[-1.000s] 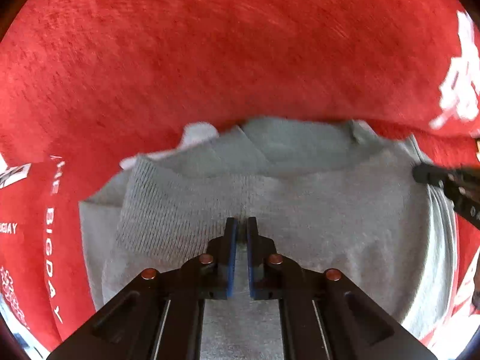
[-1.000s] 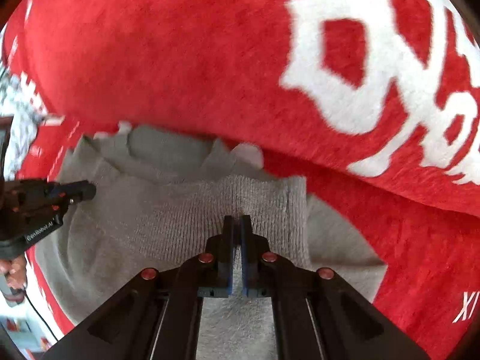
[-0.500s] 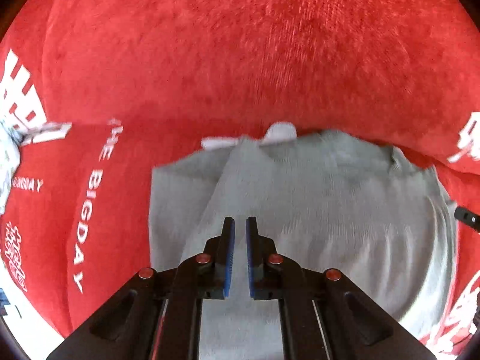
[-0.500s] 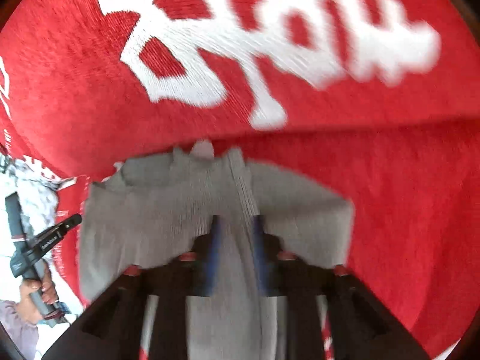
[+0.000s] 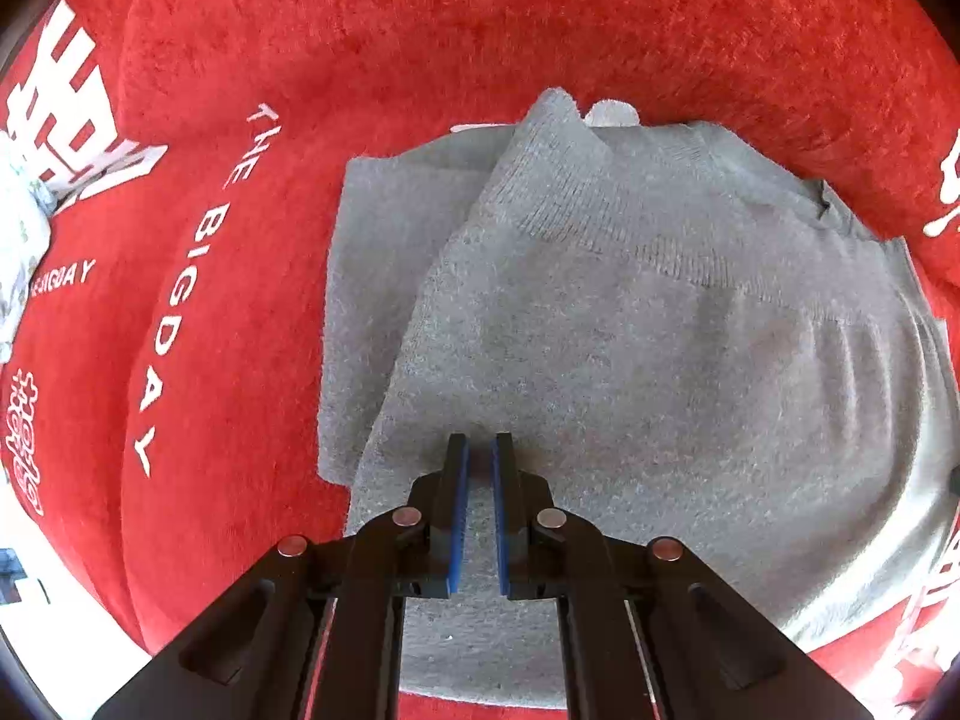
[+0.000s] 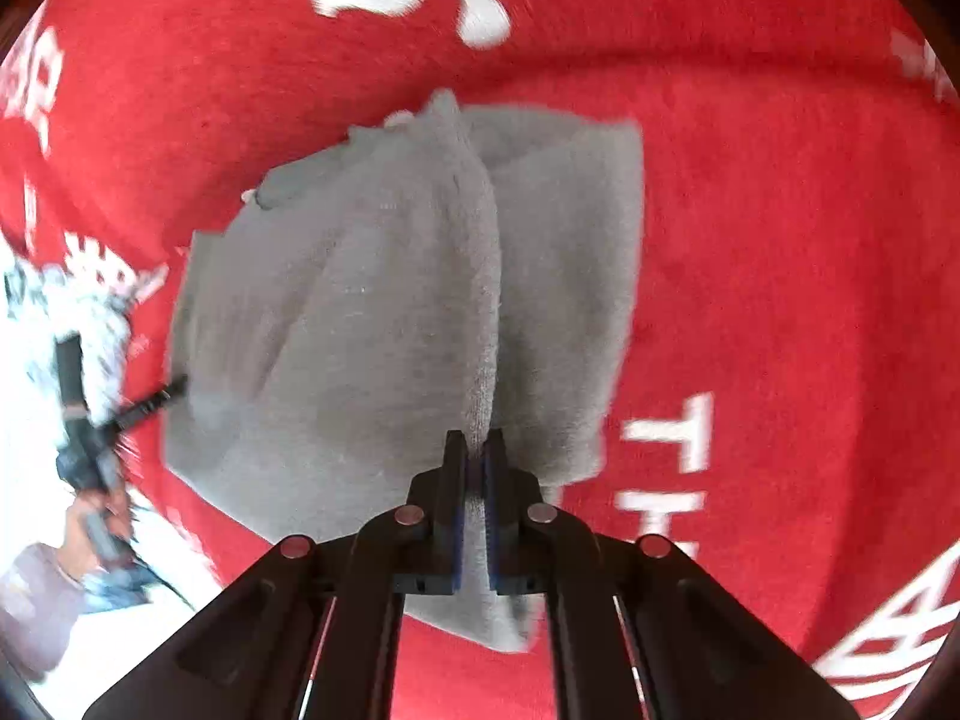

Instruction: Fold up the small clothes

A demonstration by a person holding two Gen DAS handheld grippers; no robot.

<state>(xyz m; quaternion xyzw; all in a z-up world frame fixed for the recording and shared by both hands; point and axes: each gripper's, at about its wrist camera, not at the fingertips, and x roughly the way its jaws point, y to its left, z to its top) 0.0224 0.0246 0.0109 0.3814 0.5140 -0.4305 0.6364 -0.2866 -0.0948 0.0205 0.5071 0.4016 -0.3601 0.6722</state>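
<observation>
A small grey knit garment (image 5: pixel 660 330) lies partly folded on a red cloth (image 5: pixel 480 30), one flap doubled over its left part. My left gripper (image 5: pixel 477 450) points steeply down at its near edge, shut with grey cloth between the blue pads. In the right wrist view the same garment (image 6: pixel 372 312) has a raised ridge running straight into my right gripper (image 6: pixel 477 444), whose jaws are closing tight on that ridge. The left gripper (image 6: pixel 177 387) shows there too, at the garment's left edge, held by a person's hand (image 6: pixel 90 516).
The red cloth (image 6: pixel 780 240) carries large white lettering (image 5: pixel 180 300) and spreads beyond the garment on all sides. A pale patterned surface (image 5: pixel 18 240) shows past its left edge. The right wrist view is blurred by motion.
Both views have slid and rolled across the red cloth with the garment. The right jaws stood wider half a second ago and are now narrow on a cloth ridge. The left jaws look unchanged.
</observation>
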